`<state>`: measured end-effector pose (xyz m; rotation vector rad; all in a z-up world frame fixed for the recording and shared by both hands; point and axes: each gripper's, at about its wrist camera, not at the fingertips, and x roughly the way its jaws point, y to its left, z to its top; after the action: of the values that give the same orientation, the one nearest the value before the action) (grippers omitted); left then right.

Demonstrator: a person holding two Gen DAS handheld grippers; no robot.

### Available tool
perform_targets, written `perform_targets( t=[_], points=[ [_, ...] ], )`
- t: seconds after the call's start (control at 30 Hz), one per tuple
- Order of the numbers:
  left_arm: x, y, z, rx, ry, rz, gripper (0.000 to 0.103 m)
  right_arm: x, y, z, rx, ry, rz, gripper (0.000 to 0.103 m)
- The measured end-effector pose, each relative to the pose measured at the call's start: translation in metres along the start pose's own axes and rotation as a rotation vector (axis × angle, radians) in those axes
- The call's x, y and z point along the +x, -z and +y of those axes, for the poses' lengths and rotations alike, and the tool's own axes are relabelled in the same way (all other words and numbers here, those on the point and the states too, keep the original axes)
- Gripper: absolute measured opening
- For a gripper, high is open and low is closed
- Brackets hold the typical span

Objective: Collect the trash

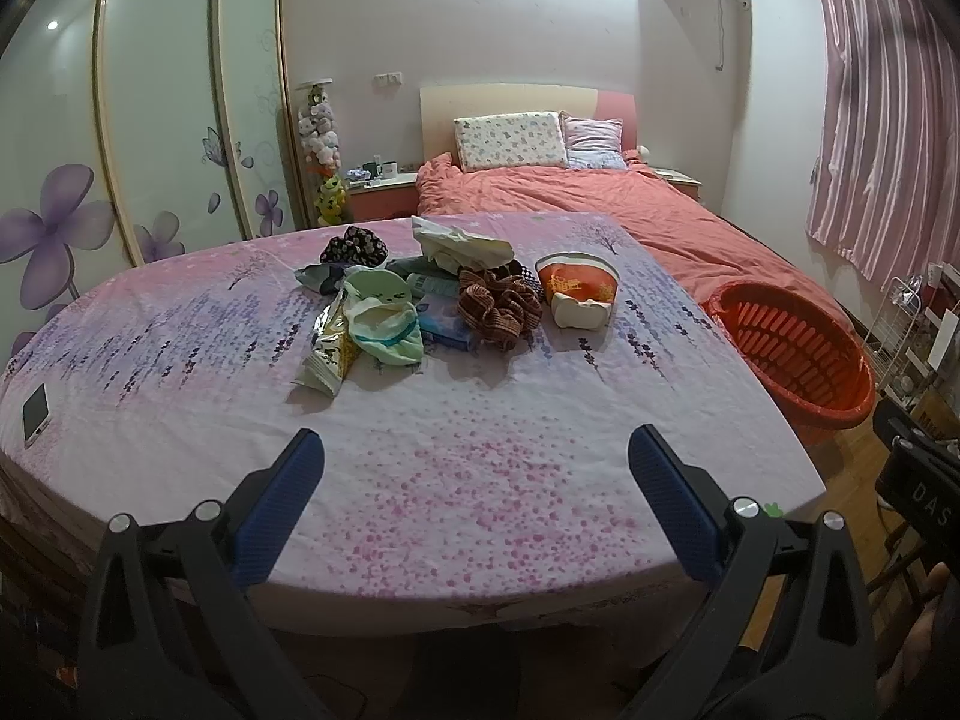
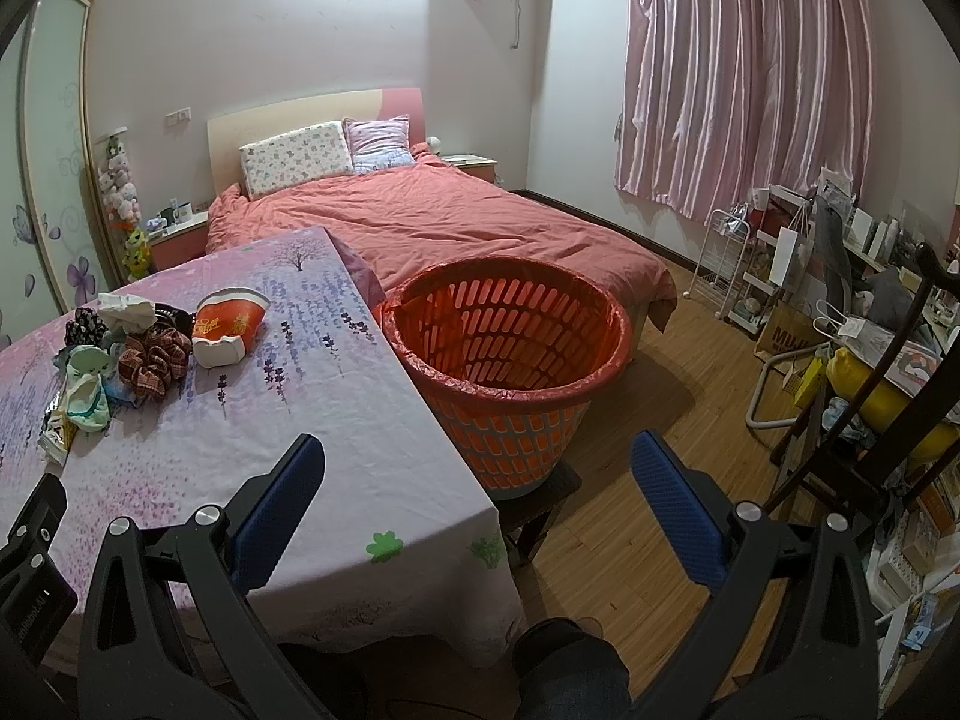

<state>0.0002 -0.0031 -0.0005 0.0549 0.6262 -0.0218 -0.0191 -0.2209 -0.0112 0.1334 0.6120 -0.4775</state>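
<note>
Orange and lined with a red bag, the basket (image 2: 507,360) stood just beside the table (image 1: 480,480) with nothing visible inside, so collecting looked not yet begun. The trash pile (image 1: 432,300) lay untouched mid-table, well ahead of the left hand-held gripper (image 1: 477,504) and the right hand-held gripper (image 2: 479,507), both wide open and holding nothing.

Trash heap on the table, basket off its right edge.
Ahead of the left gripper (image 1: 474,468) lies the pile: snack wrapper (image 1: 329,354) nearest left, paper cup (image 1: 577,285) right; the laundry basket (image 2: 510,360) stands ahead of the right gripper (image 2: 477,468), the bed (image 2: 456,222) behind it.
</note>
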Motion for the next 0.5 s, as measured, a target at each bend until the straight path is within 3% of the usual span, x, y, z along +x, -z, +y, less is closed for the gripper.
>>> perform_targets(
  t=[0.3, 0.5],
  points=[
    [0.009, 0.004, -0.001, 0.000, -0.011, 0.018, 0.099, 0.003, 0.002, -0.001, -0.005, -0.003, 0.008, 0.101],
    [0.026, 0.003, 0.013, -0.016, 0.015, 0.052, 0.099, 0.020, 0.001, 0.008, -0.018, -0.053, 0.019, 0.101]
  ],
)
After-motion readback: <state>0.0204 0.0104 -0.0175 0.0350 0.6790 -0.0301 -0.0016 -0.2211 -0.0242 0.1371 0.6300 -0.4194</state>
